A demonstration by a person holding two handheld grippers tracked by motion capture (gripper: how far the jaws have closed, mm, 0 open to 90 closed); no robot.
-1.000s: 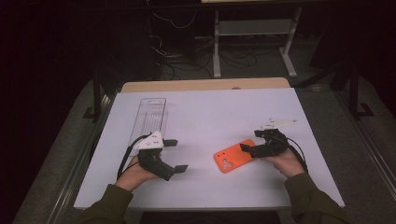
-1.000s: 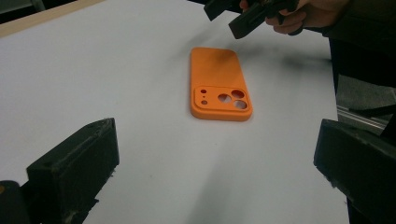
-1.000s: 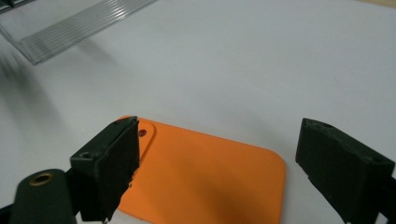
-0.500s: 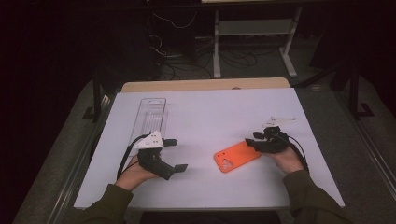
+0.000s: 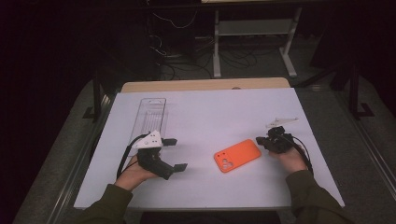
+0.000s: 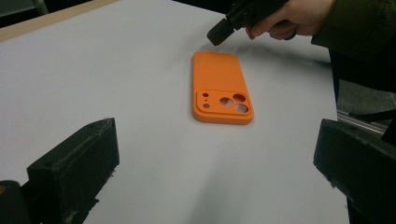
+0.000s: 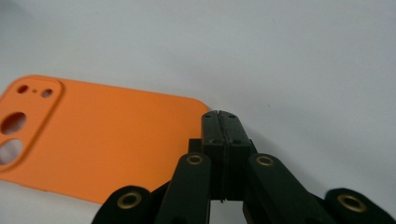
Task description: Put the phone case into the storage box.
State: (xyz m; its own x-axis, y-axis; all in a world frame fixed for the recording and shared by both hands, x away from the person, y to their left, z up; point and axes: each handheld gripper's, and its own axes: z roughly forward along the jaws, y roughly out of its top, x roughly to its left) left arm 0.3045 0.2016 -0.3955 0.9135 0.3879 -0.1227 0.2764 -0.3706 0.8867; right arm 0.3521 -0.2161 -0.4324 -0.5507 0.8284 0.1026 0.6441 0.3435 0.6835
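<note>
An orange phone case (image 5: 237, 155) lies flat on the white table top (image 5: 215, 116), camera holes toward the person. My right gripper (image 5: 260, 140) sits just off the case's right end; its jaws have just been closing and now meet with nothing between them (image 7: 219, 116). In the right gripper view the orange phone case (image 7: 102, 140) lies to the left of the shut tips. My left gripper (image 5: 176, 153) rests on the table left of the case with its jaws wide apart and nothing in them. In the left gripper view, past my left gripper (image 6: 219, 140), the phone case (image 6: 222, 88) lies ahead and the right gripper (image 6: 219, 35) is beyond it.
A clear plastic tray (image 5: 153, 114) lies lengthwise at the back left of the table. A wooden strip (image 5: 205, 85) runs along the far edge. Cables and a metal stand (image 5: 252, 28) stand on the dark floor behind.
The right gripper's jaws, open over the case's right end a second ago, have come together. The hand has drawn slightly right. The left gripper and the case stayed put.
</note>
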